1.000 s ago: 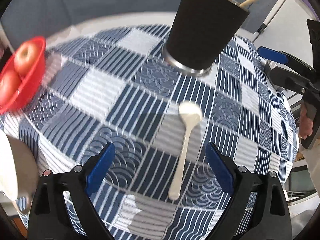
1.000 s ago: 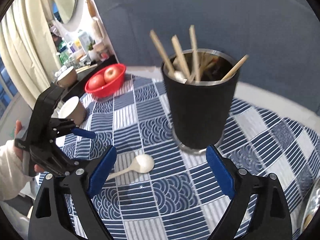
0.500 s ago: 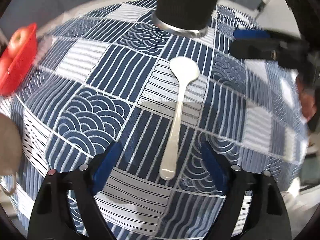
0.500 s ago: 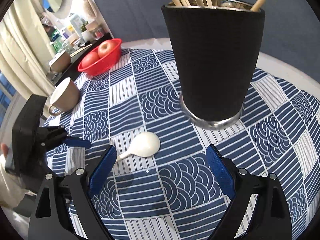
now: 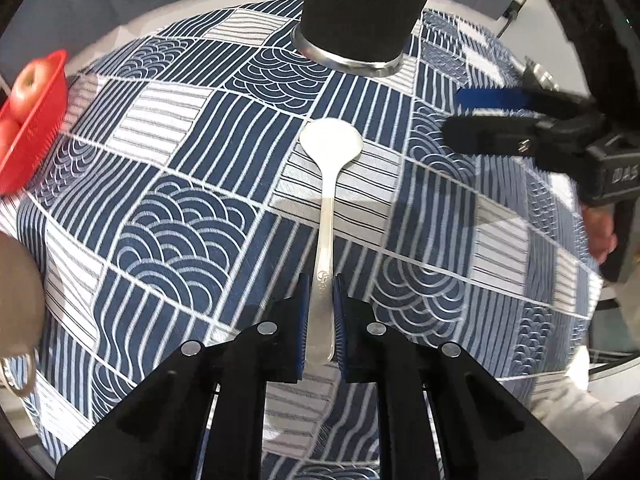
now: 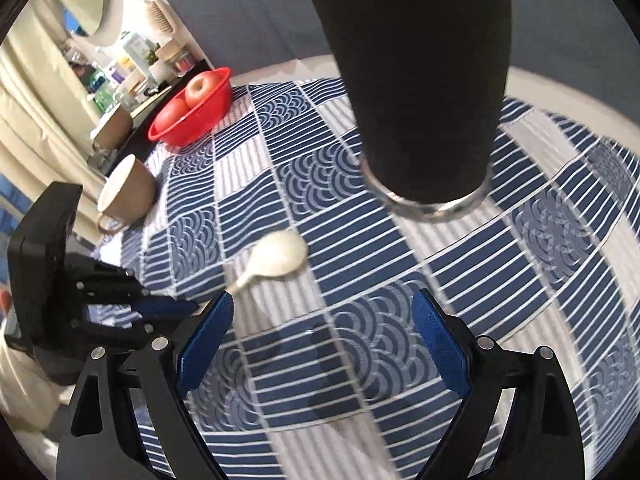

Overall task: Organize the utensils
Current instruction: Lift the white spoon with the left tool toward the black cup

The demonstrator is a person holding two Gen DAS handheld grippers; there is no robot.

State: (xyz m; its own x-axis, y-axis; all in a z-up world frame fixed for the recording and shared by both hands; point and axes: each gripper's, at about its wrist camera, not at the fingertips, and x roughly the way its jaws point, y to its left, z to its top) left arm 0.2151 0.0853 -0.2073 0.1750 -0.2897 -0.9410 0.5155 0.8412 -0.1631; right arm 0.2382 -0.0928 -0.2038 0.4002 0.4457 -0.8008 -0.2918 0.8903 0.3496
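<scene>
A white spoon (image 5: 331, 144) lies on the blue-and-white patterned tablecloth (image 5: 180, 216), its bowl toward the black utensil cup (image 5: 360, 8). My left gripper (image 5: 321, 280) is closing its jaws, and its blue pads sit against both sides of the spoon's handle. In the right wrist view the spoon (image 6: 280, 258) lies in front of the cup (image 6: 416, 80), with the left gripper (image 6: 168, 306) at its handle end. My right gripper (image 6: 322, 312) hangs open above the cloth just short of the spoon, with nothing between its fingers. It also shows in the left wrist view as the right gripper (image 5: 456, 118).
A red basket (image 6: 192, 120) with apples stands at the far left of the table. A brown mug (image 6: 128, 192) sits nearer, on the left edge. Wooden utensil ends stick out of the cup's top. A hand (image 5: 600, 236) holds the right gripper.
My left gripper came down over the spoon's handle and its jaws went from wide apart to closed on it. My right gripper sank toward the cloth, so the cup looms larger.
</scene>
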